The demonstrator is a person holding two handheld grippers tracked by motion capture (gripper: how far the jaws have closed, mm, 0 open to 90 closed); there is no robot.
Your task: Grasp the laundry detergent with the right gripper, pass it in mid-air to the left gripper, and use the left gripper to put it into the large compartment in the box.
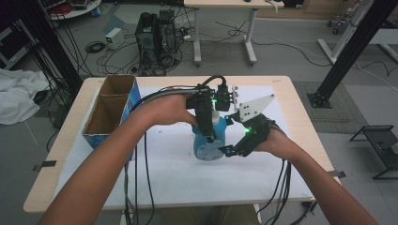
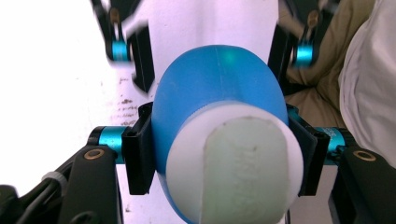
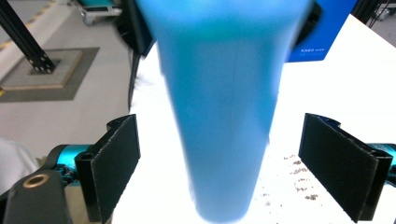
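Note:
A blue bottle (image 1: 208, 146) with a white cap (image 2: 233, 163) is held over the white table sheet, tilted with its round base toward the person. My left gripper (image 1: 209, 135) comes in from above and is shut on the bottle (image 2: 219, 84) just below the cap, one pad on each side. My right gripper (image 1: 230, 151) is at the bottle's lower right and stands open. In the right gripper view its two black pads (image 3: 114, 163) sit well apart on either side of the blue body (image 3: 219, 93) without touching it.
An open cardboard box (image 1: 108, 112) with blue sides stands at the table's left. A white sheet (image 1: 178, 178) covers the tabletop and has small dark specks. Cables trail off the front edge. Computer towers (image 1: 155, 33) and black frame posts stand on the floor beyond.

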